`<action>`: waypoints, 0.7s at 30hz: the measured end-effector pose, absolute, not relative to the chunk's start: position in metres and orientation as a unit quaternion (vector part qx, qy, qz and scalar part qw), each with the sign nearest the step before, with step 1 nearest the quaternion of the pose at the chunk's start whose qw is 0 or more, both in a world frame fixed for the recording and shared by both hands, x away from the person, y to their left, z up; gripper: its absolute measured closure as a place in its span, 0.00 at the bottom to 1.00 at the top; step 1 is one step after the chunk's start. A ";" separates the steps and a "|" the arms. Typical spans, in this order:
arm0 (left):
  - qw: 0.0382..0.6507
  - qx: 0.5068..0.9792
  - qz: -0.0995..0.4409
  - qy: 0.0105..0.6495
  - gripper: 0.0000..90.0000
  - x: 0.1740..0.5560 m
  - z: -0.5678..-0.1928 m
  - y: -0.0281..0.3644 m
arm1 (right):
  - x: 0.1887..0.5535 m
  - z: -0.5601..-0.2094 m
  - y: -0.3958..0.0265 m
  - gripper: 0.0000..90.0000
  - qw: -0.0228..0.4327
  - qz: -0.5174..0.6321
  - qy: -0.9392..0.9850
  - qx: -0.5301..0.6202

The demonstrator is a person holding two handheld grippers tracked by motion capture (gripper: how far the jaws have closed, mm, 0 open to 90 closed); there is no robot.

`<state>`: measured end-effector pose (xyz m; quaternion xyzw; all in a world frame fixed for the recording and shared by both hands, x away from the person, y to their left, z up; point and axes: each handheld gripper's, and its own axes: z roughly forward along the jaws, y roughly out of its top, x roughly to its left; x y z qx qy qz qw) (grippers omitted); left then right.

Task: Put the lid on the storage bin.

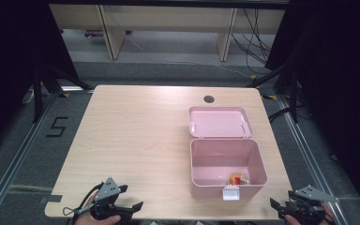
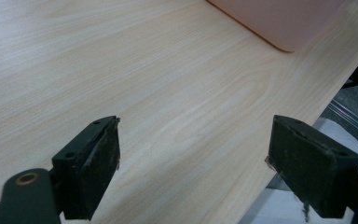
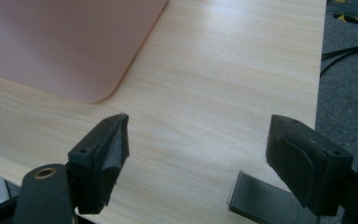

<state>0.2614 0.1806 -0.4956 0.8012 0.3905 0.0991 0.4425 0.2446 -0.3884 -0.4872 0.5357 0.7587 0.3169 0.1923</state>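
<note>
A pink plastic box [image 1: 225, 164] stands open on the right half of the wooden table [image 1: 136, 136], its lid [image 1: 219, 122] folded back flat behind it. A small orange and red item [image 1: 238, 178] lies in the box's near right corner. My left gripper [image 1: 129, 206] rests at the table's near left edge, jaws wide apart with nothing between them. My right gripper [image 1: 281, 206] sits at the near right corner, also open and empty. In the left gripper view a corner of the box [image 2: 279, 23] shows far ahead; in the right gripper view the box's wall [image 3: 60, 46] is close at upper left.
A white latch [image 1: 231, 193] hangs on the box's front wall. A dark round hole [image 1: 208, 99] marks the table's far edge. A strip of dark tape [image 3: 265, 200] lies at the table edge under the right gripper. Desk legs and cables stand beyond the table.
</note>
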 end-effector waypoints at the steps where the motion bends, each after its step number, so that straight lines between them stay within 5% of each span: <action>1: 0.444 0.801 0.096 0.391 0.18 0.262 -0.496 0.180 | 0.245 -0.487 -0.388 0.25 0.191 0.316 0.759 0.537; 21: 0.452 0.797 0.090 0.390 0.18 0.269 -0.490 0.172 | 0.245 -0.490 -0.386 0.25 0.181 0.324 0.751 0.546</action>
